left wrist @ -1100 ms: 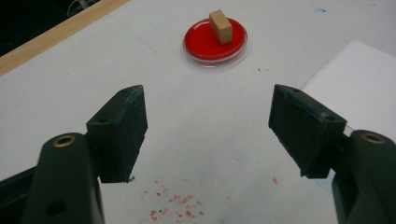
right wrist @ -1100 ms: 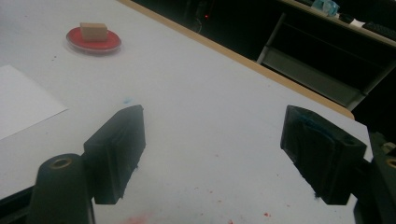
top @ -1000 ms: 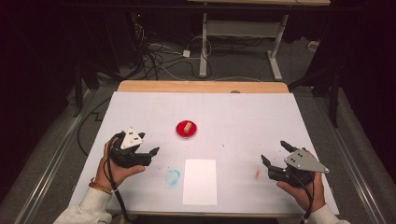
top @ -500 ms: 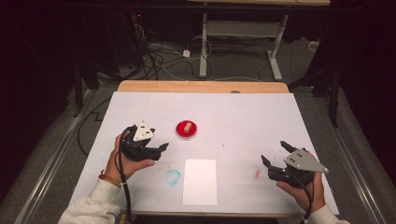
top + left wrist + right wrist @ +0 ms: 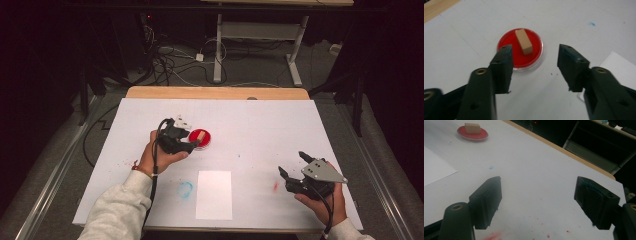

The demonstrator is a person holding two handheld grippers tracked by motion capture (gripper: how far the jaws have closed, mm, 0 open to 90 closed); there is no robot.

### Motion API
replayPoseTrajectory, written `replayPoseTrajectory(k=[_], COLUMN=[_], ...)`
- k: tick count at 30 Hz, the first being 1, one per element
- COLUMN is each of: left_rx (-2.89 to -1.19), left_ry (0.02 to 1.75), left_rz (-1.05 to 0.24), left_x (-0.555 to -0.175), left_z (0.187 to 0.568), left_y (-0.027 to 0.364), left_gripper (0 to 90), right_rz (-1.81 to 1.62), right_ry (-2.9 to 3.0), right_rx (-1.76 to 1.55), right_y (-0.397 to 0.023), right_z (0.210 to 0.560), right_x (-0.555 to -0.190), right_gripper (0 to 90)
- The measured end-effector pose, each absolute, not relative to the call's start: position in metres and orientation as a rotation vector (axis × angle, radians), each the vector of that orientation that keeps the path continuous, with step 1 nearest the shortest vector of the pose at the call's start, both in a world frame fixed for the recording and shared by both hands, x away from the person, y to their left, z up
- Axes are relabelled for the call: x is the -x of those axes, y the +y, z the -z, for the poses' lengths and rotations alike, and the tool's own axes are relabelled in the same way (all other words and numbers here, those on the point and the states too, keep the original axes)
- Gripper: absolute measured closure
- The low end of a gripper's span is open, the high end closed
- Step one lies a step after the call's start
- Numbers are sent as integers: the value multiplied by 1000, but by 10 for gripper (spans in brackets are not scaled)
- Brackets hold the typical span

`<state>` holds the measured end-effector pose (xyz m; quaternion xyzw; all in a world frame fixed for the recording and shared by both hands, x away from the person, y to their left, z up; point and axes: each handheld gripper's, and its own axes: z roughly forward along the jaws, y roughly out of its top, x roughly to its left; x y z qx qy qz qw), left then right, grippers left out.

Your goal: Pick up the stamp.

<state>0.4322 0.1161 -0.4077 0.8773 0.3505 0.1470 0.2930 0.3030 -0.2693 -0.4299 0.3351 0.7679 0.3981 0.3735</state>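
High view: at the left, the left gripper (image 5: 192,145) is held in the person's left hand (image 5: 159,157), whose light sleeve (image 5: 120,210) comes in from the bottom edge, and its tips are seen just beside the near left rim of the red dish (image 5: 201,139). A tan block (image 5: 197,135) is seen lying in that dish, on the white table cover (image 5: 260,125) a little left of the middle. In the left gripper view, the jaws are shown partly apart, having just been closing, with nothing between them and no pad touching anything; the red dish (image 5: 520,51) lies just beyond the tips, partly overlapped by the left jaw, and the tan block (image 5: 524,41) rests on its side across the dish. Nearer the person, a blue smudge (image 5: 185,188) is marked on the cover, and just to its right a blank white sheet (image 5: 214,194) is laid flat. Farther right a red smear (image 5: 275,186) is seen, and beside it the right gripper (image 5: 291,171) is held in the right hand (image 5: 322,200) close to the front right corner, well apart from the dish. In the right gripper view its jaws are shown spread wide over bare cover with nothing held, red specks (image 5: 544,230) lying below them, and the red dish (image 5: 472,133) with its block (image 5: 472,128) is seen far off at the upper left.
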Motion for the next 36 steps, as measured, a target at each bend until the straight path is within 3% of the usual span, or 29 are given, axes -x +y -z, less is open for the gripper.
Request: replayPoseTrajectory(k=[9, 13, 18, 29, 36], left_rx=[-2438, -2470, -2498, -2551, -2587], left_ry=[1082, 1132, 1160, 1152, 1136], left_rz=[-321, -291, -265, -253, -267], left_x=[-472, -483, -489, -493, -493], left_z=[413, 418, 424, 430, 428], left_y=[89, 83, 77, 70, 67], left_gripper=[495, 550, 638, 728, 733], right_rz=[-1017, -1010, -987, -972, -970], right_ry=[1976, 1982, 2001, 2012, 2023], right_rx=[-856, -856, -838, -831, -822], right_y=[-270, -271, -270, -269, -268], right_z=[432, 432, 434, 434, 433], right_x=[-303, -301, -301, -301, -299], right_gripper=[227, 232, 244, 256, 259])
